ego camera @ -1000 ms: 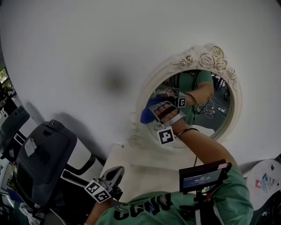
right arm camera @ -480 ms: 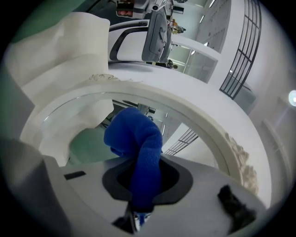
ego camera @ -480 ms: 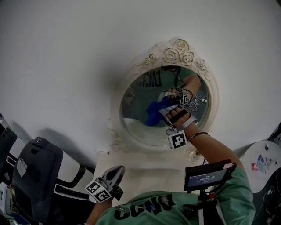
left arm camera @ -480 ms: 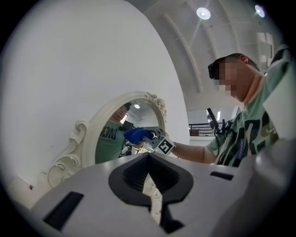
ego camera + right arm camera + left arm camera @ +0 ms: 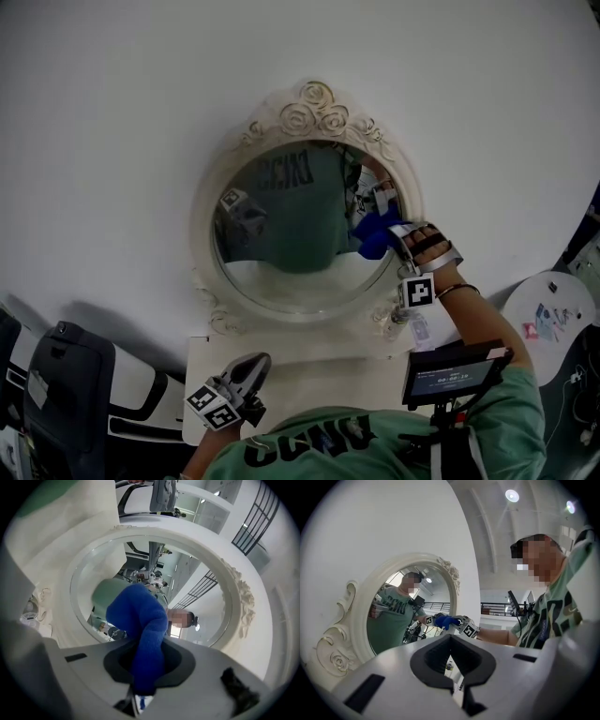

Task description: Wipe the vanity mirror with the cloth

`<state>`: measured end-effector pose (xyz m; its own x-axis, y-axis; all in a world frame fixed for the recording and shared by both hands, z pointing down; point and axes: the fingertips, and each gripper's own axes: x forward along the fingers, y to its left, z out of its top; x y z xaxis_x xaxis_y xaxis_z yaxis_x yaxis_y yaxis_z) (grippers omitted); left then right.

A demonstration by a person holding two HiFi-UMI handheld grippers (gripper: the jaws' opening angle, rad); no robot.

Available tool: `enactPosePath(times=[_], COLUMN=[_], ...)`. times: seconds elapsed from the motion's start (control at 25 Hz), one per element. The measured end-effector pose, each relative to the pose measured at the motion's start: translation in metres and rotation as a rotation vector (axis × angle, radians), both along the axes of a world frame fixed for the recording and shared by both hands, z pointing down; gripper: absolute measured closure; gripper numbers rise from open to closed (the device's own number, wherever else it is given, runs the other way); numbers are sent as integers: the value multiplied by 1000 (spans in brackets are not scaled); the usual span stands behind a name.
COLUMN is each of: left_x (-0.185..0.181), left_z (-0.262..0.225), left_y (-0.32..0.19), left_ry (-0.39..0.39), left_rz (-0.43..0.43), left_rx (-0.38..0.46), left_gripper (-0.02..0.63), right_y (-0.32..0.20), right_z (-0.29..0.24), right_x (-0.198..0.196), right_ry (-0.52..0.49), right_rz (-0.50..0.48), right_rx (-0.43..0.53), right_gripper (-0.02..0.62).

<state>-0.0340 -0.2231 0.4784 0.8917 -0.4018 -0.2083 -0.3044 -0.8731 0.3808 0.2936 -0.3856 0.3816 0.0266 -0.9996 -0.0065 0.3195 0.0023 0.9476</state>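
Sweeping rightward, the right gripper [image 5: 392, 240] had carried the blue cloth [image 5: 373, 234] from the left side of the vanity mirror [image 5: 281, 272] to its right edge. There the cloth lay against the glass just inside the frame, with the jaws clamped tight on it. The left gripper [image 5: 246, 371] hung low over the table [image 5: 309, 349], jaws all but together on nothing. Wiping seemed midway. The next stroke probably called for a return leftward on a lower line, with steady pressure.
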Motion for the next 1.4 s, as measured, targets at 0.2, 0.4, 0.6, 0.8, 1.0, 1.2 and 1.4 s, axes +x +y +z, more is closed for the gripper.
enactPosePath(times=[0.2, 0.4, 0.6, 0.8, 1.0, 1.2, 1.4], left_x=[-13, -54, -88, -122, -155, -165, -139], left_z=[-3, 3, 9, 11, 14, 19, 12], left_y=[5, 12, 21, 32, 41, 41, 30], left_ry=[0, 10, 27, 29, 33, 31, 25], left_rz=[-33, -132, -216, -291, -369, -393, -325], left_rx=[11, -3, -11, -13, -19, -35, -21], left_gripper=[606, 606, 606, 606, 606, 606, 606], right_y=[6, 2, -17, -28, -46, -61, -53], right_z=[-3, 1, 6, 20, 54, 65, 66], right_x=[14, -40, -195, -327, -392, -389, -348], right_ry=[-31, -60, -36, -50, 4, 3, -22], right_rz=[58, -31, -318, -517, -573, -549, -518], right_rx=[4, -6, -14, -40, -111, -122, -142], right_gripper=[546, 546, 546, 546, 546, 546, 546])
